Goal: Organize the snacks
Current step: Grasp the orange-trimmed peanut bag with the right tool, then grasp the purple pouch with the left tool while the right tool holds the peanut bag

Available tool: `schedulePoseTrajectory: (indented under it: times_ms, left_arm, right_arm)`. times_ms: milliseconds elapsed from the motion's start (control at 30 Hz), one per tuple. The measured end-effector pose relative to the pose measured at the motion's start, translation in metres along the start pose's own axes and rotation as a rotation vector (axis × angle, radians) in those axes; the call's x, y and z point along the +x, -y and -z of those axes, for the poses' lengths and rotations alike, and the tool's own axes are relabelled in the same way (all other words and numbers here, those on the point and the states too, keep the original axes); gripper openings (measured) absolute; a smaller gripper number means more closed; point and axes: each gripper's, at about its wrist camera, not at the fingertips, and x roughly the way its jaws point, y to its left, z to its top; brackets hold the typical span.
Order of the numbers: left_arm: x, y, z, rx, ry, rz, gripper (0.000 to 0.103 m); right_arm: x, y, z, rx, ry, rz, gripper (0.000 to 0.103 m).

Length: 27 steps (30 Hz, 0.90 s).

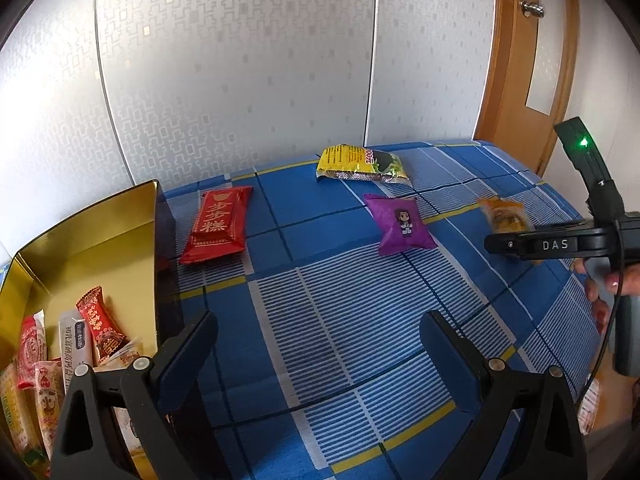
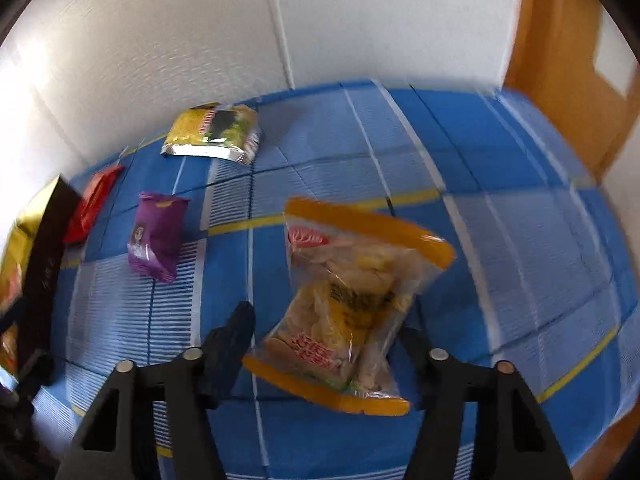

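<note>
Snack packet (image 2: 344, 304), clear film with orange ends, lies on the blue cloth (image 2: 500, 240) between the right gripper (image 2: 324, 334) fingers, spread, apparently not pinching. Light, crinkly, slippery, fragile inside; grip mid-body.

Left gripper (image 1: 320, 332) spread, empty.

patterned white wall (image 1: 240, 80), wooden door (image 1: 524, 60), blue checked cloth (image 1: 340, 300)
</note>
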Motion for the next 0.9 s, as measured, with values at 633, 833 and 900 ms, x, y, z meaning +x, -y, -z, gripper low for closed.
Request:
schedulePoseTrajectory:
  times_ms: [633,833,900]
  left_arm:
    - [0.054,0.034,-0.049,-0.048,-0.063,0.010,0.101]
    - [0.079,0.053,-0.068,0.019,-0.047,0.005,0.101]
    - [0.087,0.057,-0.070,0.032,-0.058,-0.001,0.101]
  right_arm:
    - [-0.019,-0.006,0.024,0.178,-0.026,-0.021,0.066]
    - [-0.025,0.006,0.027,0.219,0.007,-0.073,0.061]
    - [-0.025,0.006,0.026,0.223,0.007,-0.075,0.061]
